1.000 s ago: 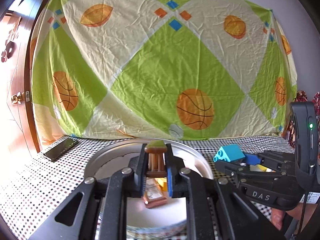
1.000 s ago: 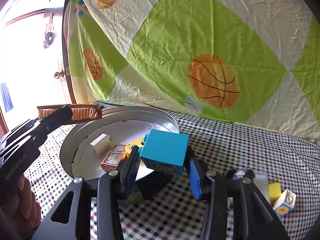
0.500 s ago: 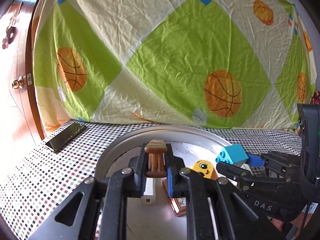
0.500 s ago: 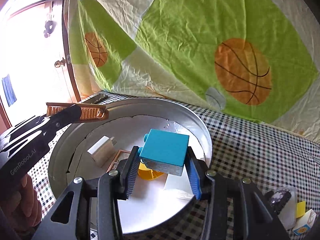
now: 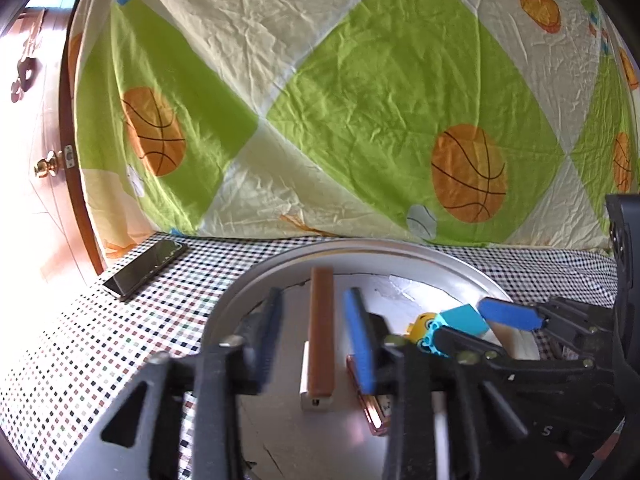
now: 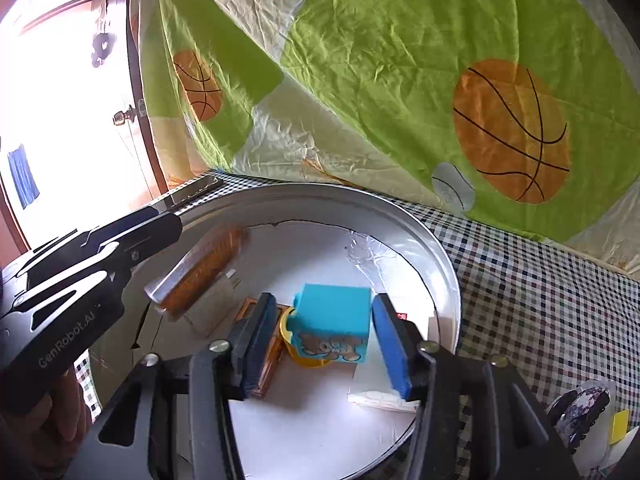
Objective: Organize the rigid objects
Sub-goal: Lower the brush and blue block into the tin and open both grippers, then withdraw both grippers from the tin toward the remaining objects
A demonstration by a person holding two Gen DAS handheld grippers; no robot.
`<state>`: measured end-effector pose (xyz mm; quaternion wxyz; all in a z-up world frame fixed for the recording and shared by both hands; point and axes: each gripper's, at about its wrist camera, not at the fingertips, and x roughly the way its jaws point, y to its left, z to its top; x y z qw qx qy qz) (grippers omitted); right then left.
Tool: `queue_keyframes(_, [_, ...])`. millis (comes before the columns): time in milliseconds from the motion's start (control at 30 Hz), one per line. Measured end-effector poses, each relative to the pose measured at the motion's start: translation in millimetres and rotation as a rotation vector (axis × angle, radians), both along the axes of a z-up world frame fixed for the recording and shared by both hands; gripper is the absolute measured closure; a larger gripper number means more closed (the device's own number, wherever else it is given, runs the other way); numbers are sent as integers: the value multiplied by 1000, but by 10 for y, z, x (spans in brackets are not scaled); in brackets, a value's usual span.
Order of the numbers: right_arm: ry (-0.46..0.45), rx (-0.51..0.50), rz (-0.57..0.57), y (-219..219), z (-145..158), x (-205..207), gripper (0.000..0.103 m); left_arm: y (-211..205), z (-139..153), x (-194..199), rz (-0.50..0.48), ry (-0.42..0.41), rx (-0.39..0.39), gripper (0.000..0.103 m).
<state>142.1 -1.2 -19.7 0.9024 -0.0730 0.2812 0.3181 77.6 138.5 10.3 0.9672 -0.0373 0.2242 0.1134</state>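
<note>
From the left wrist view, the left tool stands wide, its blue pads apart with gaps on both sides of a brown comb, which nothing grips. The comb lies lengthwise over a small white block inside the round metal tray. To the right, a copper-edged card box lies on the tray floor, with a yellow smiley-face toy and a blue cube beyond it. The tray sits on the checkered surface, where a dark phone lies near the basketball-print sheet.

From the right wrist view, the right tool is also spread wide; the blue cube, with a bear picture on its front, sits between the pads with a gap at each side, resting against a yellow toy in the tray. The comb shows blurred under the left tool's arm, so I cannot tell whether it touches the tray. A white card lies by the right pad. Small items sit well apart on the surface at the lower right.
</note>
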Motion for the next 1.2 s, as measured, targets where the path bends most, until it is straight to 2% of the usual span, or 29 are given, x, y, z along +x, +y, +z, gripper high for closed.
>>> queue_keyframes(33, [-2, 5, -4, -16, 16, -7, 38, 3, 16, -35, 19, -13, 4, 38])
queue_keyframes(133, [-4, 6, -25, -78, 58, -23, 34, -4, 59, -113, 47, -41, 10, 17])
queue_keyframes(233, [-6, 8, -46, -174, 105, -55, 30, -52, 105, -160, 59, -53, 17, 6])
queue_keyframes(467, [-15, 18, -85, -540, 235, -173, 29, -307, 180, -177, 4, -37, -5, 6])
queue_keyframes(567, [-22, 30, -110, -795, 259, -234, 28, -488, 196, -189, -25, -34, 12, 5])
queue_keyframes(900, [-26, 107, -338, -1983, 223, -201, 28, -1228, 156, -133, -175, 7, 46, 5])
queue_keyframes(1000, [-1, 141, -422, -2363, 154, -149, 28, -1469, 119, -67, -231, 36, 46, 5])
queue_keyframes(1200, [53, 200, -508, -2821, 6, -111, 28, -1944, -51, 160, -330, 139, 42, 5])
